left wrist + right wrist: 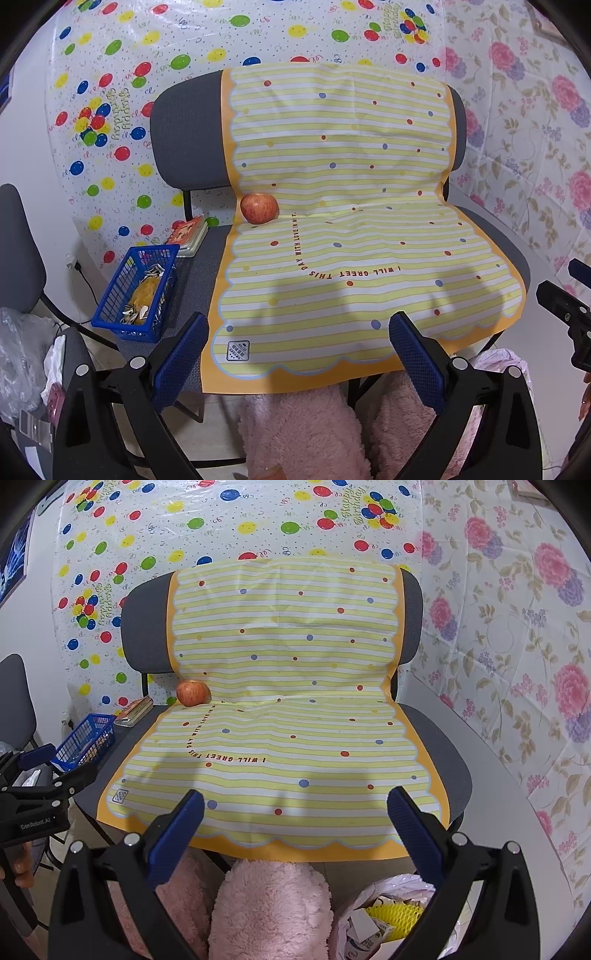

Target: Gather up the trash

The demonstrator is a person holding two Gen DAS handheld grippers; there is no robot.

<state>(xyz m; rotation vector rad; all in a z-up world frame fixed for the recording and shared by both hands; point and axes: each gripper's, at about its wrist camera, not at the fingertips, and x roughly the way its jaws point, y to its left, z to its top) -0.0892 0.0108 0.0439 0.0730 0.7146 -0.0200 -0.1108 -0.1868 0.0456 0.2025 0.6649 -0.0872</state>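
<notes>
A yellow striped mat (343, 236) (288, 723) covers a grey chair. A red apple (259, 208) (192, 692) lies at the mat's back left. A blue basket (137, 291) (84, 740) on the chair's left holds seed shells and an orange peel. A trash bag (388, 915) with a yellow foam net and paper sits on the floor at lower right. My left gripper (299, 343) is open and empty above the mat's front edge. My right gripper (295, 816) is open and empty, also above the front edge.
A small book (190, 230) (135, 709) lies behind the basket. Pink fluffy trouser legs (306, 432) (273, 912) are below the chair's front. A clear plastic bag (18, 354) is at far left. Patterned sheets cover the walls behind.
</notes>
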